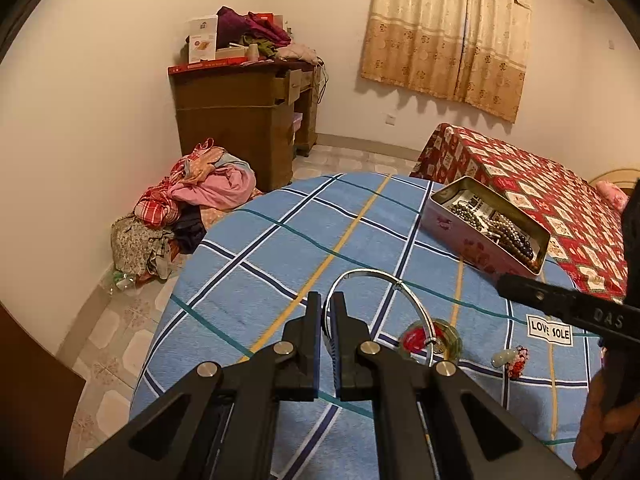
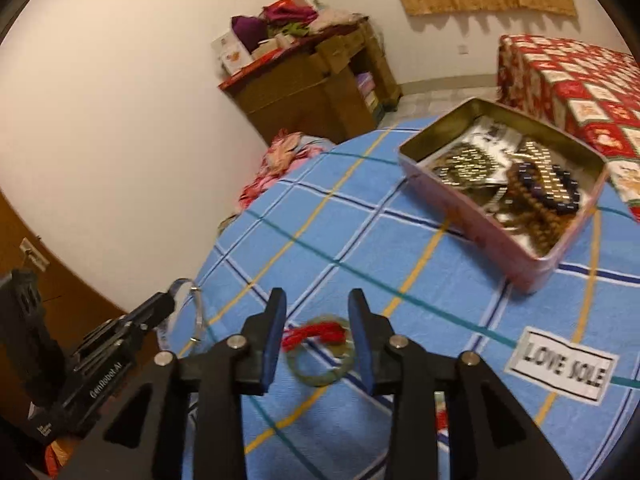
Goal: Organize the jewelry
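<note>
My left gripper is shut on a thin silver bangle and holds it above the blue checked cloth; the bangle also shows in the right wrist view. My right gripper is open and empty, just above a green jade bangle tied with red cord. That jade bangle also shows in the left wrist view. A pink tin box at the far right holds several bead strings; it also shows in the left wrist view.
A small pale pendant with a red bead cluster lies near a "LOVE SOLE" label. A clothes pile lies on the floor at left. A brown cabinet stands by the wall. A red patterned bed is behind the box.
</note>
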A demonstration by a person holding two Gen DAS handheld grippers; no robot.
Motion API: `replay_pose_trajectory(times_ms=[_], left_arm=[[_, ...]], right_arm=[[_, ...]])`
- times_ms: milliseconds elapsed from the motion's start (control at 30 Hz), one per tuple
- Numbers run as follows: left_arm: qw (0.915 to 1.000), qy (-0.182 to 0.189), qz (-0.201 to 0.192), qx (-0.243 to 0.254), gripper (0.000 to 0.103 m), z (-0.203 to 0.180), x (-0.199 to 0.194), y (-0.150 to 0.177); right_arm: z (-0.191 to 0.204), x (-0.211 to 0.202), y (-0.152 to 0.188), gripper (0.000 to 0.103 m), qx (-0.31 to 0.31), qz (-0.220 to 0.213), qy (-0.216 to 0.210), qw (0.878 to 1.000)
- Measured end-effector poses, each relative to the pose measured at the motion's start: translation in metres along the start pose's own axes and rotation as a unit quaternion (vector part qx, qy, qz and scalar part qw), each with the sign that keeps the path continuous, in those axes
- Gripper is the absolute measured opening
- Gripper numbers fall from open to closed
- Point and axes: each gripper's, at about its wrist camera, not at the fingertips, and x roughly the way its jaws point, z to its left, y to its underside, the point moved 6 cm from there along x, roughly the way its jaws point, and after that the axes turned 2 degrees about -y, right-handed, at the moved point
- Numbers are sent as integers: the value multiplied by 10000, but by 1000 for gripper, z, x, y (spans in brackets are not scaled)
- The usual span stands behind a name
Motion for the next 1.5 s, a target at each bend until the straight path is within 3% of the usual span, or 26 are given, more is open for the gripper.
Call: replay_pose_trajectory(times_ms=[167,333,433,533,867,1167,1500], left_arm=[[10000,0,31,-42,3,3,5,1],[10000,-10,71,-8,3,4,7,4],[10000,-48,70,-26,3,9,6,3],[9999,-94,76,-99,3,14,7,3],[9999,-20,34,-160,3,12,1,2],[9999,32,-45,-109,3,8,-6,0],[9998,101,-37,155,3,-11,-5,1]], right_arm=[[0,10,19,37,-299,286,415,9983],[0,34,36,33,-493,602,569,9953],[-1,53,47,22,-695,967,916,9887],[-4,57,51,11,-675,1011,1048,9870],[10,-6,28,10,-356,134,658,9971],[21,-36,2,10,246,-501,-323,9979],[-1,-51,0,10,481,-728,0,9962]])
